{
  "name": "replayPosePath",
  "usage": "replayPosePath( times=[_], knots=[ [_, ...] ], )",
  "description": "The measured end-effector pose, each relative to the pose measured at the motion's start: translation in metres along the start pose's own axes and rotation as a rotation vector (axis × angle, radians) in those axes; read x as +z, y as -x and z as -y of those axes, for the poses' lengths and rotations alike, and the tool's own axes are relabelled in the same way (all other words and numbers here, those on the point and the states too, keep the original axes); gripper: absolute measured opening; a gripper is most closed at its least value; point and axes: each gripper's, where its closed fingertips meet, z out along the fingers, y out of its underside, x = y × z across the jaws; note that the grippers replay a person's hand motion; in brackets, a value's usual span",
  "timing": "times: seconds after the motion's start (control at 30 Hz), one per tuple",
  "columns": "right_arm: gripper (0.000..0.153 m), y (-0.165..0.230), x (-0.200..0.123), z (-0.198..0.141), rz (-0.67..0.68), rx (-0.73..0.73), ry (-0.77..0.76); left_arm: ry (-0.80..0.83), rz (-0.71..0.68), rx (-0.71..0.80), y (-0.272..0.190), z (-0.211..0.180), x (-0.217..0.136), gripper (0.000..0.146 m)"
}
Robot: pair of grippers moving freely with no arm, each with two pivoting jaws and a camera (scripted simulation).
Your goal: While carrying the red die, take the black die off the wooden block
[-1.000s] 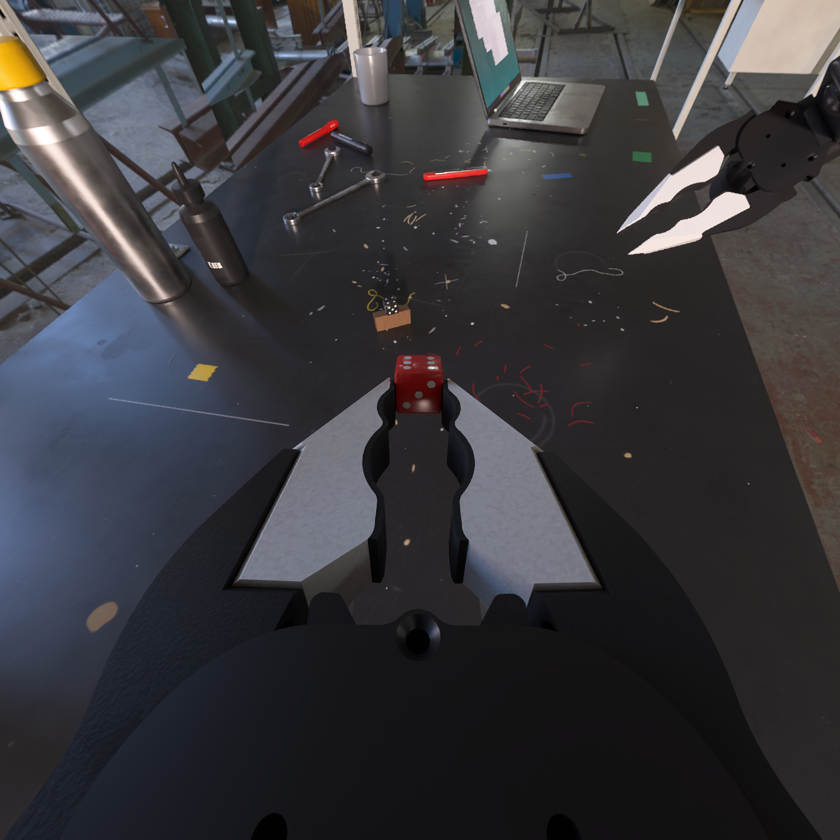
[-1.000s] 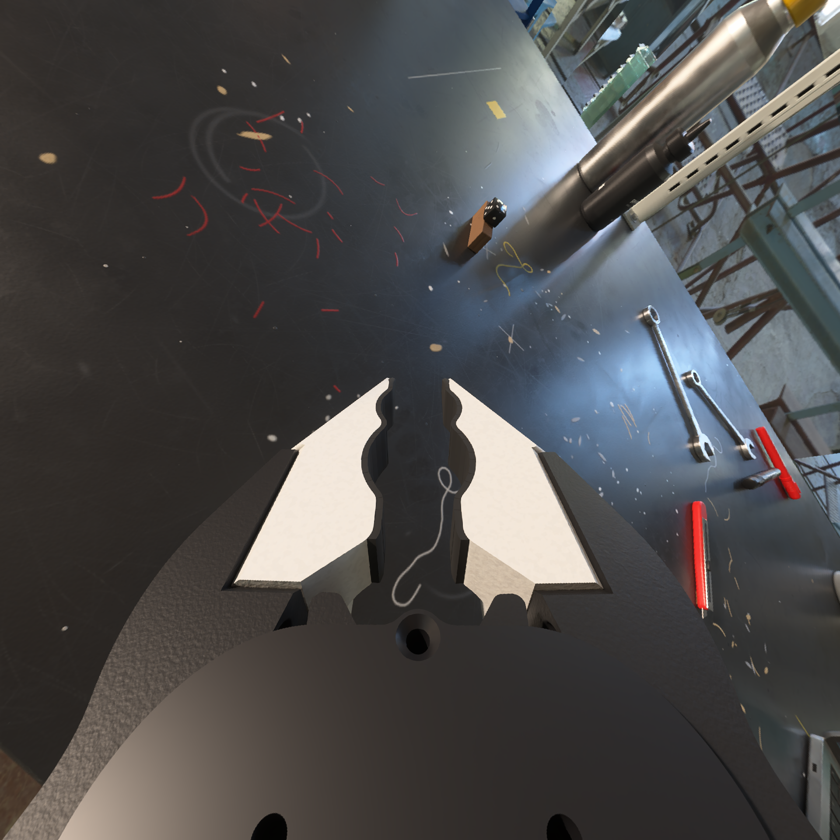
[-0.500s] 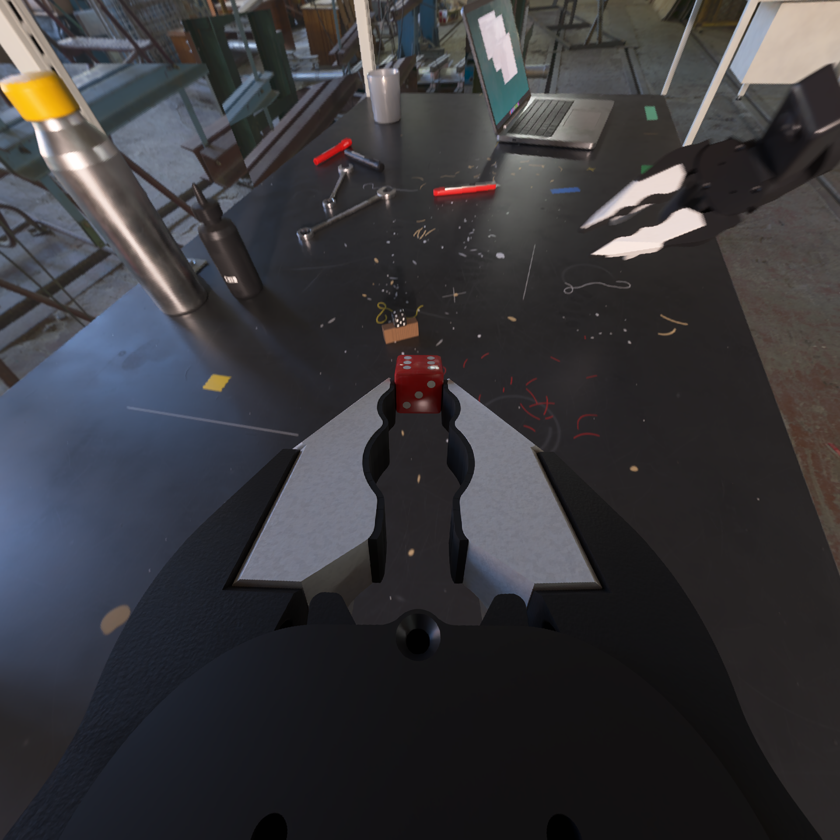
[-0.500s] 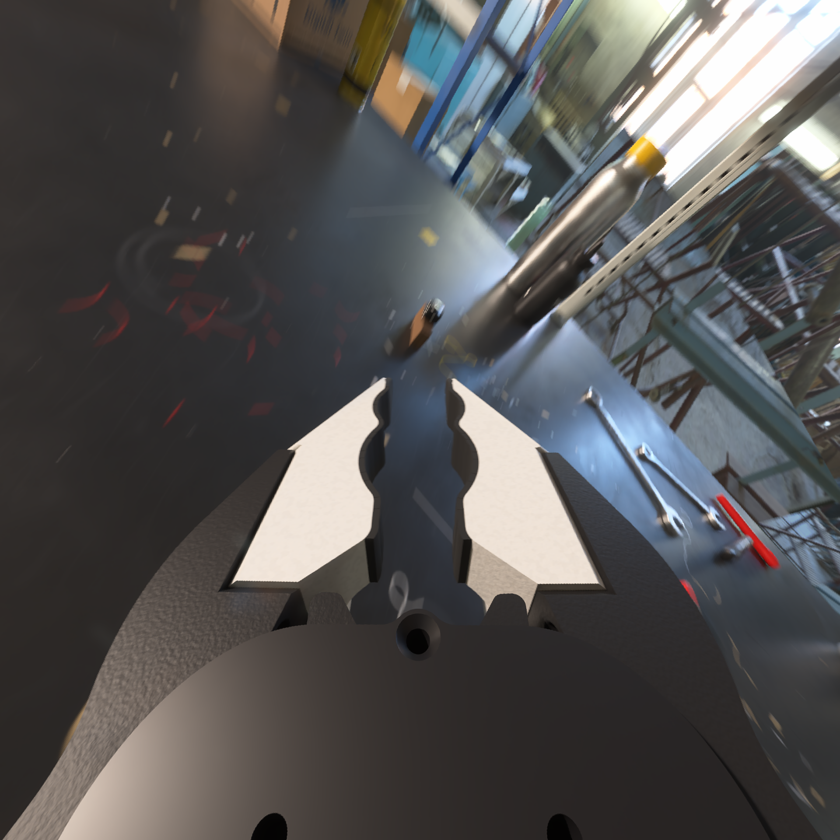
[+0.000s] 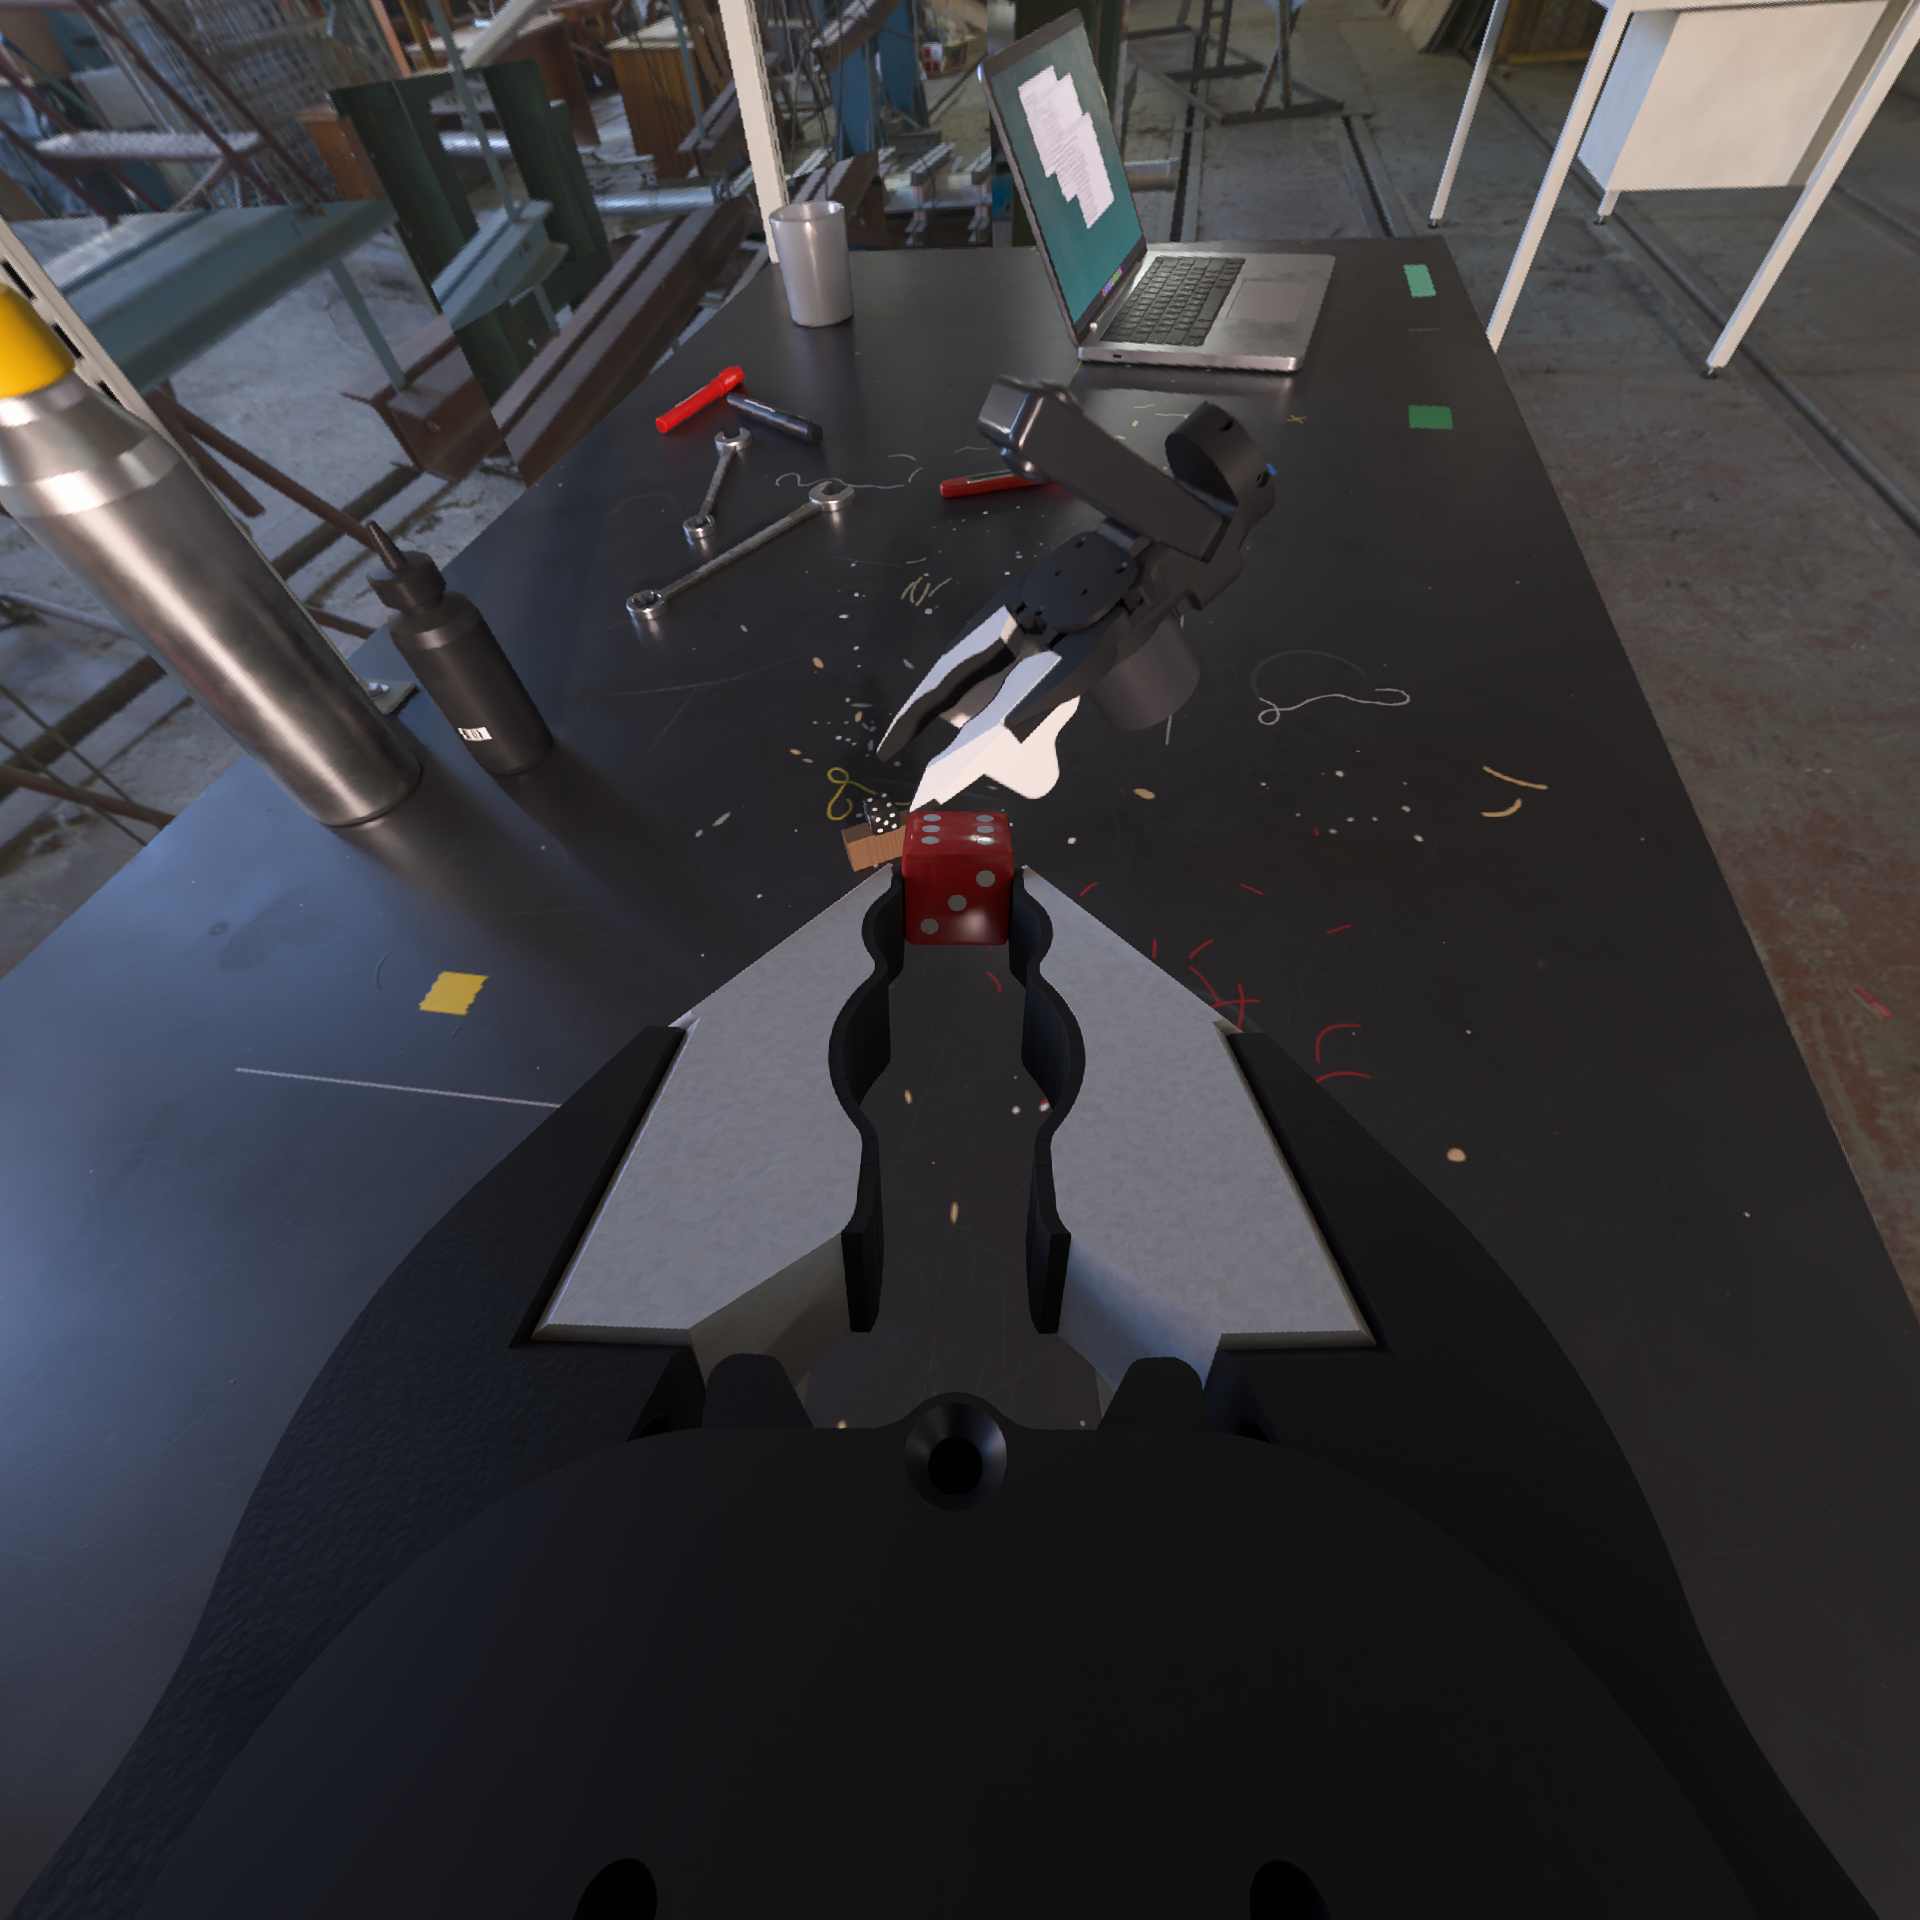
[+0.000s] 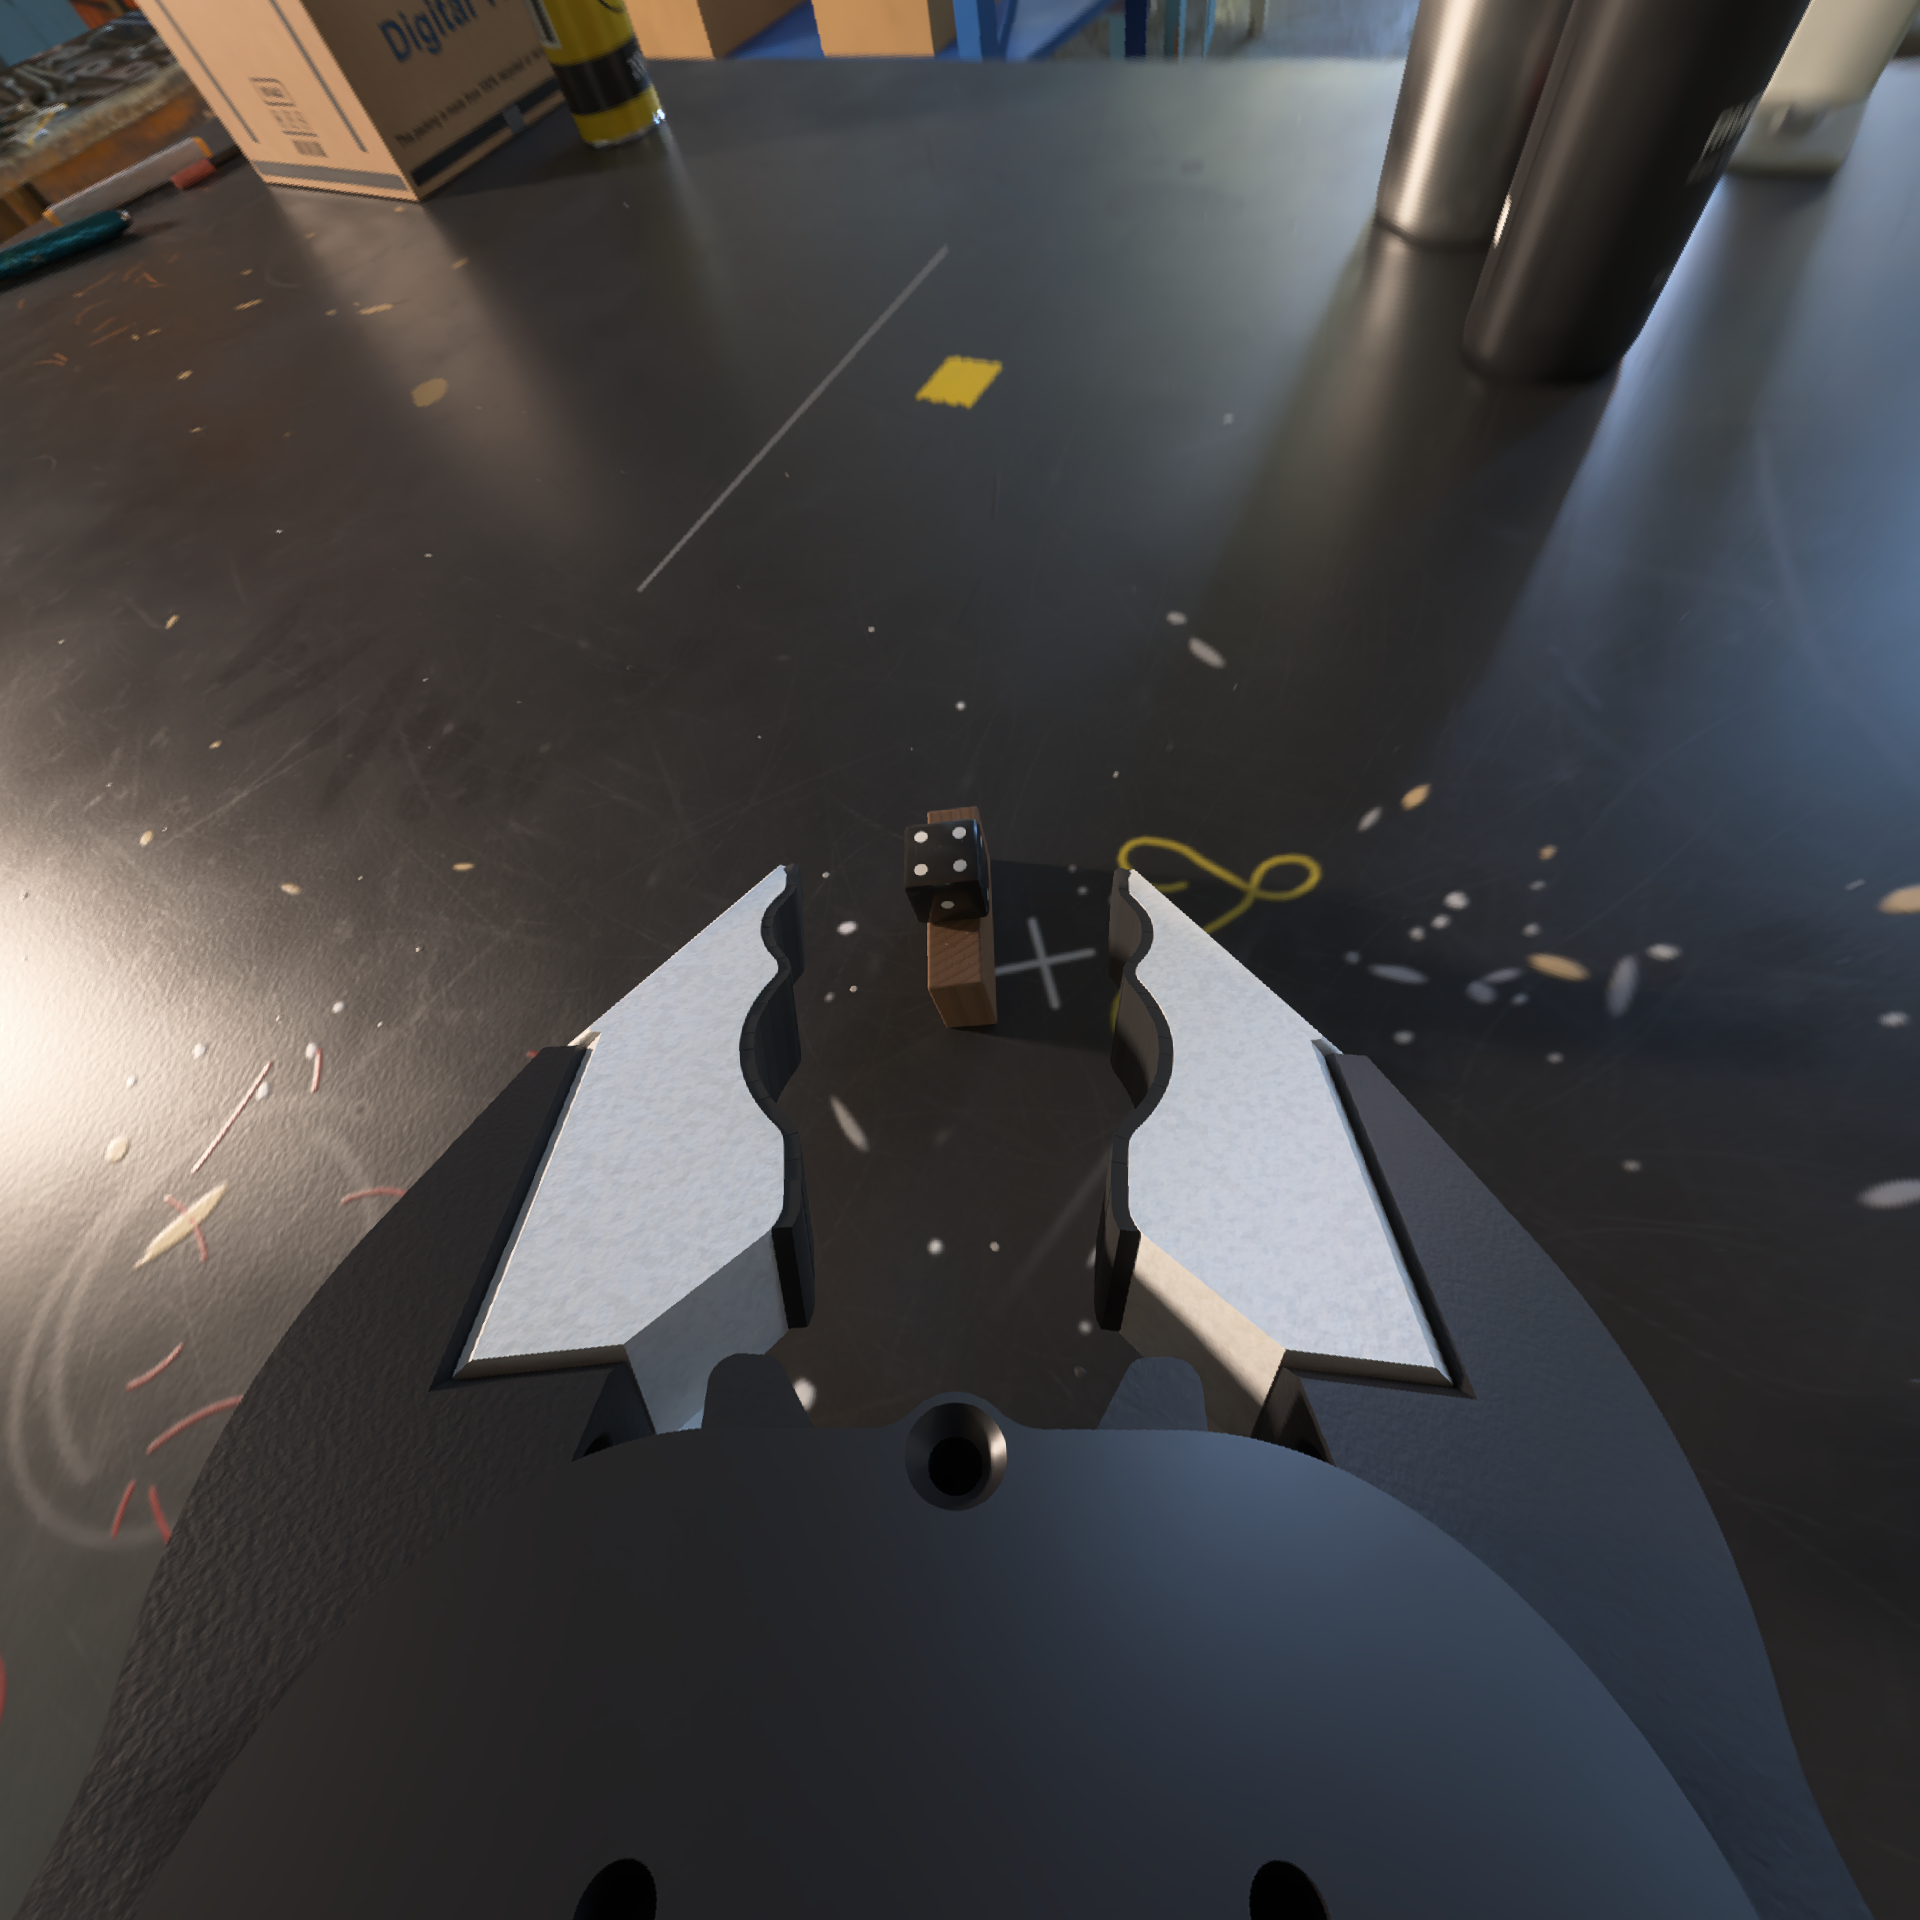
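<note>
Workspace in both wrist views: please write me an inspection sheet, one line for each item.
Surface: black table, scratched, flecked with paint and chalk marks, yellow tape patch.
Job's things: red die held above the table; black die on top of the wooden block.
Clutter: two wrenches, red marker, black bottle, steel flask, metal cup, open laptop, cardboard box.
Grippers: left gripper shut on the red die; right gripper open, fingers either side of the block, not touching.
Cables: nothing seen.
Surroundings: metal racks, white table legs.
</note>
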Motion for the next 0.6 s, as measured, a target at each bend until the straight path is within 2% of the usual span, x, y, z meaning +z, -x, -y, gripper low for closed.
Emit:
replayPosePath(
  times=[0.1,0.2,0.23,0.3,0.37,0.5,0.6],
  knots=[
    [0.056,0.0,0.015,-0.009,0.001,0.05,0.034,0.009,-0.011,-0.024,0.007,-0.004,0.005,0.019],
    [0.05,0.0,0.024,-0.012,-0.006,0.01,0.055,0.027,-0.021,-0.036,0.015,-0.008,0.012,0.019],
    [0.044,0.001,0.025,-0.012,-0.009,-0.007,0.059,0.033,-0.024,-0.034,0.018,-0.009,0.016,0.019],
    [0.018,0.004,0.023,-0.005,-0.007,-0.082,0.035,0.047,-0.022,-0.005,0.025,-0.009,0.023,0.019],
    [0.017,0.006,0.01,0.014,-0.075,-0.223,-0.01,0.046,0.021,0.101,0.038,-0.002,0.034,0.019],
    [0.017,0.008,-0.04,0.066,-0.417,-0.654,-0.125,-0.021,0.156,0.441,0.052,0.018,0.063,0.019],
    [0.017,0.008,-0.06,0.073,-0.607,-0.851,-0.148,-0.096,0.205,0.59,0.041,0.028,0.09,0.019]
  ],
)
